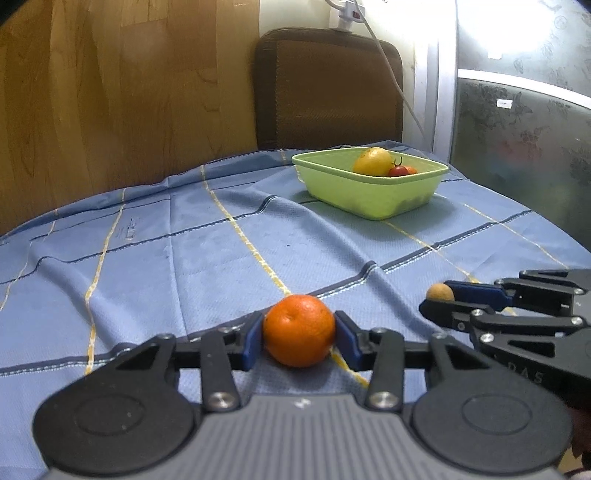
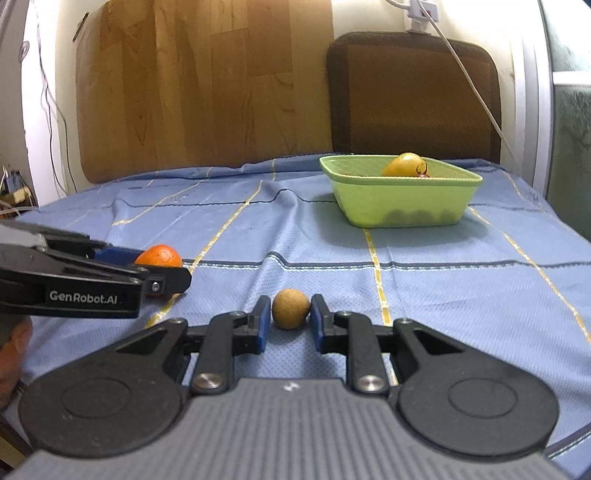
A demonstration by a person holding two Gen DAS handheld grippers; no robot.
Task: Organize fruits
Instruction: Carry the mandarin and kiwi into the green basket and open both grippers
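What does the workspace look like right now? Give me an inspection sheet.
Surface: table under a wrinkled blue tablecloth with yellow stripes.
Job's things: orange and small brown fruit on the cloth; green tub holds a yellow fruit and cherry tomatoes.
Clutter: nothing seen.
Grippers: left gripper pads against the orange; right gripper straddles the brown fruit, small gaps both sides.
Cables: white cord hanging from a wall plug.
Surroundings: brown chair back, wooden panel.
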